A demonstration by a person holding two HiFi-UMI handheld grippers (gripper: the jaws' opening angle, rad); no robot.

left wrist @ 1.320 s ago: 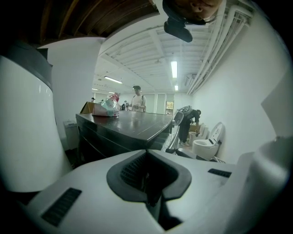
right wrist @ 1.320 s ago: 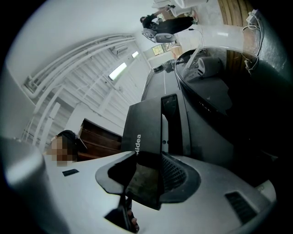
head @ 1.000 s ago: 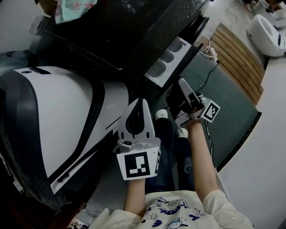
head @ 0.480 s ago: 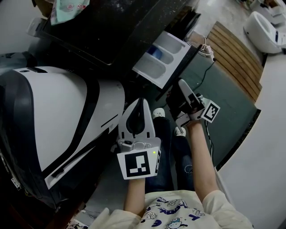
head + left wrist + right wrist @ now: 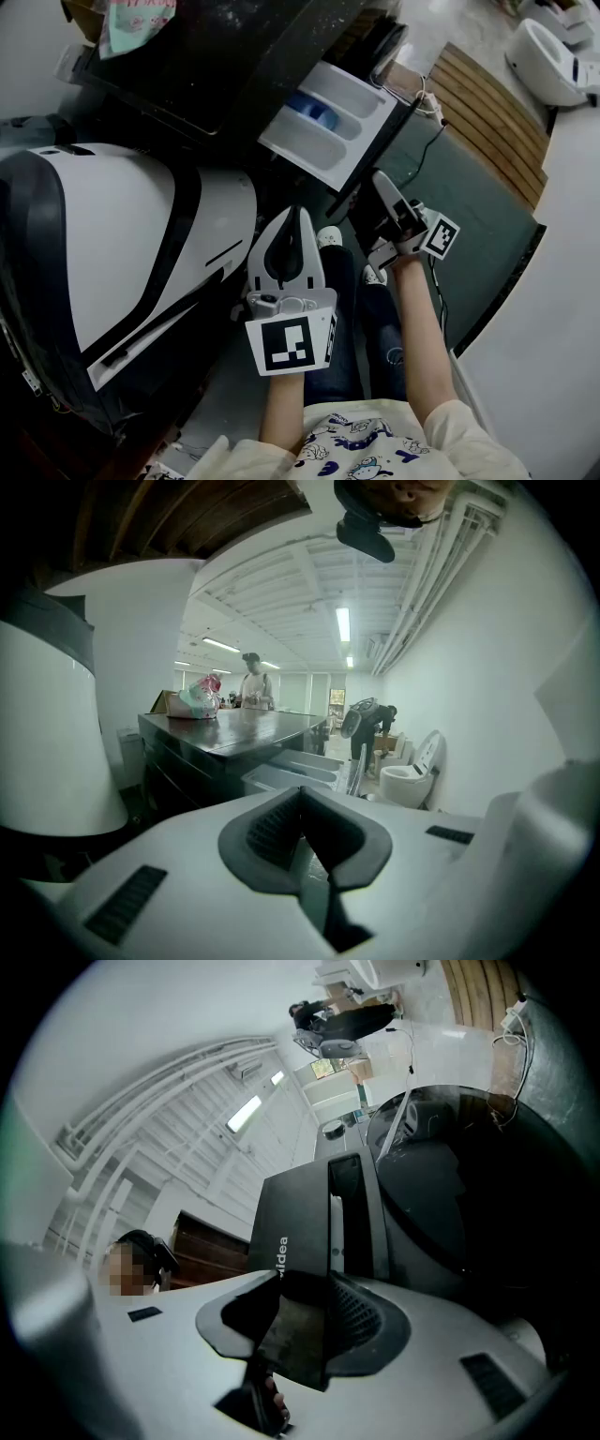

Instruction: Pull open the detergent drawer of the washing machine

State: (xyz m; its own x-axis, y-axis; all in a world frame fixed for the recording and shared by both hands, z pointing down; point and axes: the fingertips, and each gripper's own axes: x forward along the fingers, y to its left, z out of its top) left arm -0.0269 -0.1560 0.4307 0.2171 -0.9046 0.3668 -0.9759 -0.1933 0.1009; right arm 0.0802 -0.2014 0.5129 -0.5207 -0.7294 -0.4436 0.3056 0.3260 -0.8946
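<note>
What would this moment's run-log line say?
right tool: clamped on drawer front | detergent drawer: pulled out | left tool: shut, empty

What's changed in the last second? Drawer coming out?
The detergent drawer slid further out of the washing machine, baring its white compartments and a blue one. The right gripper stayed clamped on its dark front. The left gripper stayed shut and empty.
</note>
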